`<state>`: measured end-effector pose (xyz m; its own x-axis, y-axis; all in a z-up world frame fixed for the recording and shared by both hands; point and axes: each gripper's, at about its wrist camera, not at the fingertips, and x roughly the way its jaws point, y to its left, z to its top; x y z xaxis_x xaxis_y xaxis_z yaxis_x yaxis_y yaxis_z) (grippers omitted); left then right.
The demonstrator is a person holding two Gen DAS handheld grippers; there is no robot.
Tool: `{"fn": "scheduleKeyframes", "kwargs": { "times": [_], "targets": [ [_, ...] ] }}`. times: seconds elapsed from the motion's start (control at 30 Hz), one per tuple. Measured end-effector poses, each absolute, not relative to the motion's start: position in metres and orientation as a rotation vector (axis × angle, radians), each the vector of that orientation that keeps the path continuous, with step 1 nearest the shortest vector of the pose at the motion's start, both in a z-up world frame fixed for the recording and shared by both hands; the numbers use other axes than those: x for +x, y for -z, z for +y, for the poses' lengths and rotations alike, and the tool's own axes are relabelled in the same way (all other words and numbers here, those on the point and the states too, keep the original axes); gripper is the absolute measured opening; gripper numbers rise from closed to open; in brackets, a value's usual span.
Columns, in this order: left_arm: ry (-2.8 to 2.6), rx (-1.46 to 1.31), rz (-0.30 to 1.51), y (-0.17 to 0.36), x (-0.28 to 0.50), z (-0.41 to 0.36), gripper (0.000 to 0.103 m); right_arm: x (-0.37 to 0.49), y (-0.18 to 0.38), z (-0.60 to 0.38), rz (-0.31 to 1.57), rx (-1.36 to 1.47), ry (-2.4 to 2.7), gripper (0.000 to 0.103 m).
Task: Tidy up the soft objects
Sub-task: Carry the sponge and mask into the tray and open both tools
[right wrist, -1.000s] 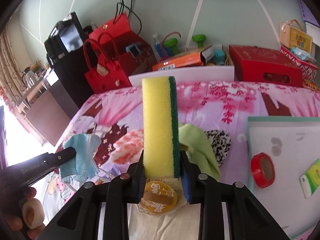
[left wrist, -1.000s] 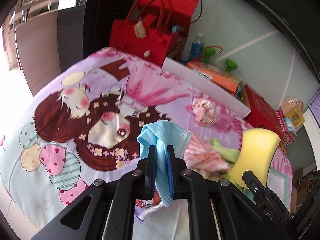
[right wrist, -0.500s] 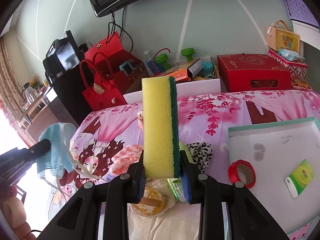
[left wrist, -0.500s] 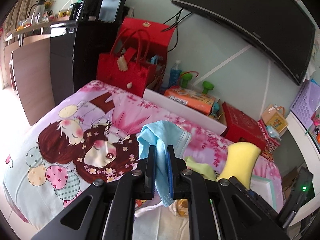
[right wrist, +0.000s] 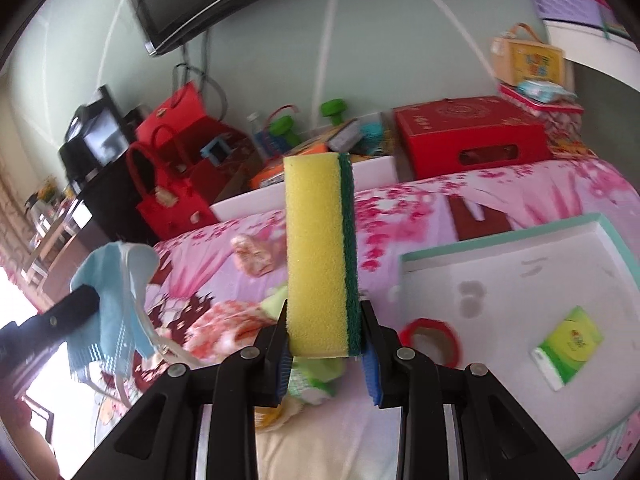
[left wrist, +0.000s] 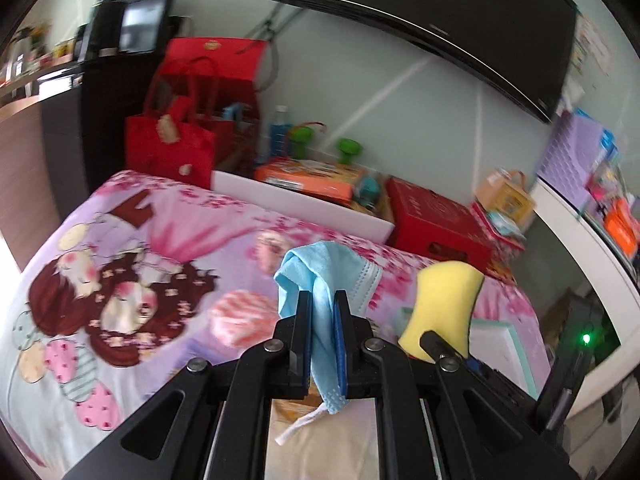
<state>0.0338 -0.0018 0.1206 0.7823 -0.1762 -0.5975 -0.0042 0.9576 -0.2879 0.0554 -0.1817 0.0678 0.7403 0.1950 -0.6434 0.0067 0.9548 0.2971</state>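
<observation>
The left gripper (left wrist: 322, 312) is clamping a blue face mask (left wrist: 326, 276), holding it in the air above the patterned bedspread (left wrist: 140, 264), its ear loop dangling below the jaws. To its right, the right gripper (right wrist: 324, 322) is squeezing a yellow sponge (right wrist: 314, 256) upright by its lower end, green scrub side facing right. Farther right, a white tray (right wrist: 520, 264) is lying on the bed, holding a red tape roll (right wrist: 432, 338) and a green packet (right wrist: 568, 342).
</observation>
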Motion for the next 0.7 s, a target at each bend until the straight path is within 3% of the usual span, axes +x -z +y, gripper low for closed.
{"fn": "scheduleKeyframes", "kwargs": {
  "times": [0.7],
  "targets": [
    [0.406,-0.136,0.659,-0.089,0.058,-0.149,0.01,0.02,-0.056,-0.345,0.739,0.409,0.362,0.032]
  ]
}}
